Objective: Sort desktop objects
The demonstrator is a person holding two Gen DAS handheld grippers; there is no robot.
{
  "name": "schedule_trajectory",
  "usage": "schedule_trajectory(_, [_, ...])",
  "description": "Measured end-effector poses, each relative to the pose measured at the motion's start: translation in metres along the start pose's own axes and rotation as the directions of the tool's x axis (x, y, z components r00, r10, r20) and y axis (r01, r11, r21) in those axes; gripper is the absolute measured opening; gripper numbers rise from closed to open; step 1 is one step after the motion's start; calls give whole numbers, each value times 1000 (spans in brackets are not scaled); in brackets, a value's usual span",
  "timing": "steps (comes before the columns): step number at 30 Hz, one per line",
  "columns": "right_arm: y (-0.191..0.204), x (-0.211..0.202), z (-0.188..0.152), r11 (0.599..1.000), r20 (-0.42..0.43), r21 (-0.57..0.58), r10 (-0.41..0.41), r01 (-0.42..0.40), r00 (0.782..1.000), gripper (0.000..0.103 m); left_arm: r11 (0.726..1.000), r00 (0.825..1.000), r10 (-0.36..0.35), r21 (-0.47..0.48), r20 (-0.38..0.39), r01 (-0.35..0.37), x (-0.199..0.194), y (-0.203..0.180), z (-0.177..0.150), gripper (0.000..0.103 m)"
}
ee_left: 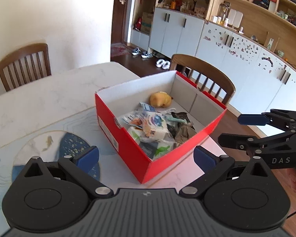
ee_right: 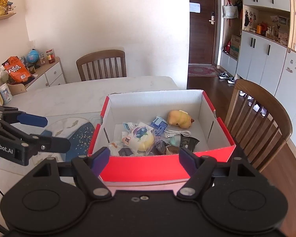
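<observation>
Desktop objects: all of them lay inside the red box (ee_right: 167, 166), which sat on the marble table (ee_right: 69, 96) toward its right side, near a wooden chair (ee_right: 266, 118).
Heap: crinkly snack packets (ee_right: 140, 136) were piled in the near-left part of the box, with a dark wrapper (ee_right: 188, 142) to their right.
Plush toy: the yellow plush toy (ee_right: 179, 118) lay apart from the heap, toward the far right corner of the box.
Cable: a white cable (ee_right: 177, 132) ran between the heap and the plush.
Handling, packets: these looked light, soft and slippery; a pinch on a sealed edge seemed the safest hold, since a squeeze on the puffed middle could slide off.
Handling, plush: light and squashy by the look of it, so a grip across the body should have held well.
Handling, cable: thin and floppy, likely to snag on its neighbours.
Left gripper (ee_left: 146, 158): its blue pads stood wide apart and empty, hovering just short of the box's near corner, touching nothing.
Right gripper (ee_right: 144, 158): its fingers were also spread wide with nothing between them, lined up with the near red wall of the box, no contact visible.
Table mat: a patterned mat (ee_left: 39, 144) lay left of the box and carried no loose items in view.
Progress: judging by the bare table, the sorting seemed close to done.
</observation>
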State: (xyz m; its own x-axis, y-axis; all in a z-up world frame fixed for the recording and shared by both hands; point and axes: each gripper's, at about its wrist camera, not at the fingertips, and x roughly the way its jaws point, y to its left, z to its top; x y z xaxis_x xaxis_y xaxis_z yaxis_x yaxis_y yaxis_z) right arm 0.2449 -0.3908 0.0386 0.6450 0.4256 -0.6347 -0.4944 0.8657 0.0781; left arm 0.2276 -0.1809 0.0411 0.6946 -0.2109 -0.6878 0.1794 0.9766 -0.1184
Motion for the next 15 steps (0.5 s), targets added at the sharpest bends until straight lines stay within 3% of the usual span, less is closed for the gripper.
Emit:
schedule_trajectory(3, [1,0,0,1000,2,7,-6,6,1000,78,1000,1000,18,-2,10,-18,-1,2,0,103])
schedule_trajectory(8, [5,0,-1,1000,3,14,-13,13,1000,78,998,999,-18,-63,40,20,-4,11,-1,103])
schedule_trajectory(15, [7,1,-1,999,6,27,-24,24,1000,78,997,1000,-14,-81,4,14,-1,15,-2,103])
